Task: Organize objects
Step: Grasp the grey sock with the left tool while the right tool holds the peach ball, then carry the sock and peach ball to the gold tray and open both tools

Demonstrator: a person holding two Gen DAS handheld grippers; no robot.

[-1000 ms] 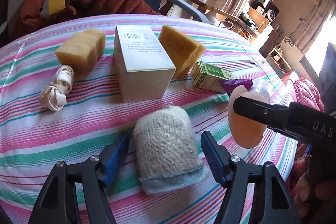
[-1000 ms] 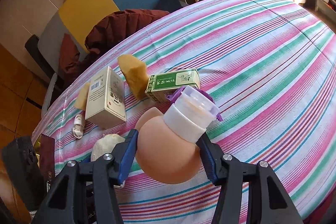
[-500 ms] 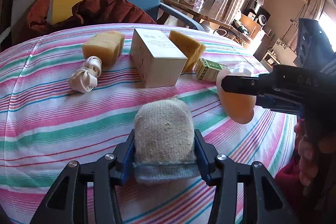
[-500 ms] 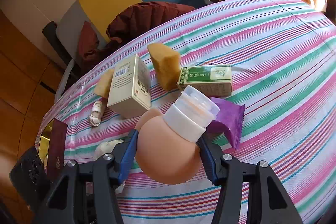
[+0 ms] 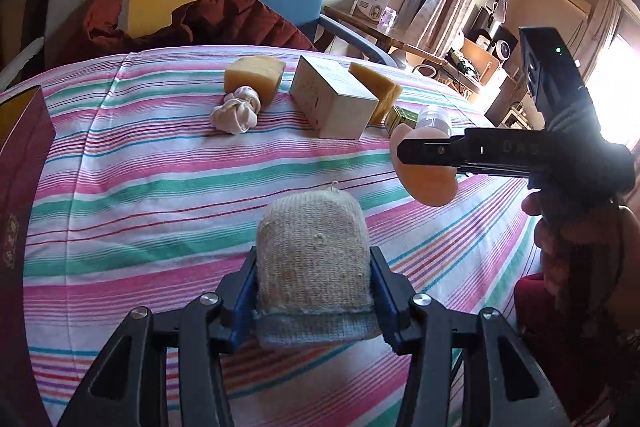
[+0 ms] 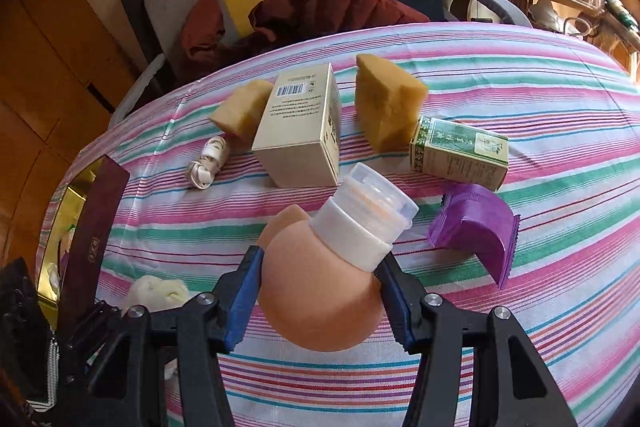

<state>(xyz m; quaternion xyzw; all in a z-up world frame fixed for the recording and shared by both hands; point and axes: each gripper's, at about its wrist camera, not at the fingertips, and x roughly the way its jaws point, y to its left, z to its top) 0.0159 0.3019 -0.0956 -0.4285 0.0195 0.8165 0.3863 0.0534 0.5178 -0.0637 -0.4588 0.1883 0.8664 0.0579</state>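
Note:
My left gripper [image 5: 314, 255] is shut on a beige knitted pouch [image 5: 312, 267], its blue pads pressing both sides, just above the striped tablecloth [image 5: 140, 167]. My right gripper [image 6: 320, 259] is shut on a peach squeeze bottle [image 6: 316, 291] with a white cap, held clear of the cloth. In the left wrist view the bottle [image 5: 428, 183] hangs at the right in the right gripper [image 5: 416, 155], with a hand behind it. The right wrist view shows the pouch [image 6: 156, 291] at the lower left.
Farther back lie a white box [image 6: 300, 131], two yellow sponges [image 6: 388, 107] [image 6: 240, 111], a green box [image 6: 460, 155], a purple packet [image 6: 476, 231] and a knotted white band [image 5: 236, 109]. An open maroon box [image 6: 92, 227] sits at the left edge. A chair stands behind the table.
My left jaws closed on the knitted pouch and drew back to the left, bringing the maroon box into view. My right gripper rolled and shifted left with the bottle still gripped.

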